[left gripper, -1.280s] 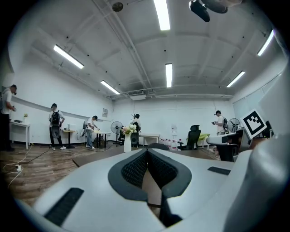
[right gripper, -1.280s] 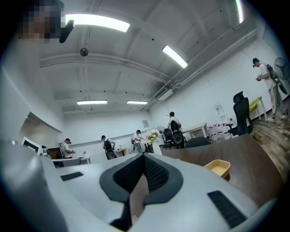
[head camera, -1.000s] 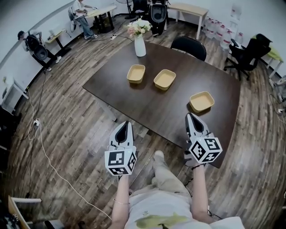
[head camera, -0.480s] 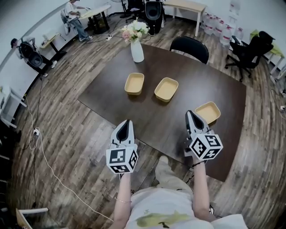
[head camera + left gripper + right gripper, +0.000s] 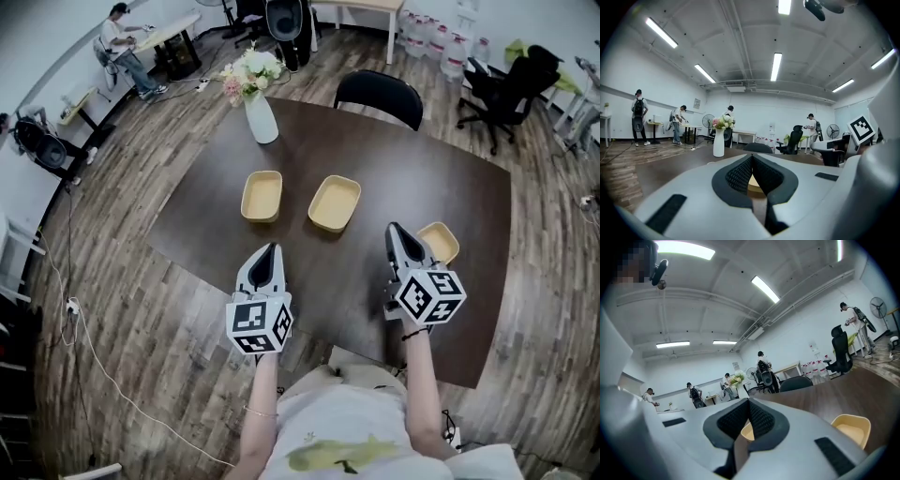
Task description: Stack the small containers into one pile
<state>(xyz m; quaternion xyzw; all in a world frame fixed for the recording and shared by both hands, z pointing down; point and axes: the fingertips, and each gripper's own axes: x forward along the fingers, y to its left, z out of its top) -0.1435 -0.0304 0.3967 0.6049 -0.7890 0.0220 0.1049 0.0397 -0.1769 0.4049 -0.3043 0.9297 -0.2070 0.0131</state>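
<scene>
The left gripper [image 5: 751, 158] has its jaws together with nothing clamped between them. Through the hollow under their meeting tips a sliver of a tan container shows, lying farther off on the desk [image 5: 422, 169]. The right gripper [image 5: 749, 403] also has its jaws closed and empty, with another tan sliver visible behind them.

In the head view both grippers sit in the lower middle of the frame, pointing toward the top. The left one is at the desk's near edge. The right one is over the desk surface, its tip overlapping the right container [image 5: 441, 242] in the picture; whether they touch I cannot tell. In the right gripper view that same container lies at the lower right, open side up.

The middle container [image 5: 335, 202] and the left container [image 5: 262, 195] lie side by side near the centre of the frame, close but apart. Both are well apart from the right one, and all three rest singly on the dark desk.

Toward the upper left stands a white vase [image 5: 261, 120] with flowers, and a black chair [image 5: 379, 92] is at the desk's far edge.
</scene>
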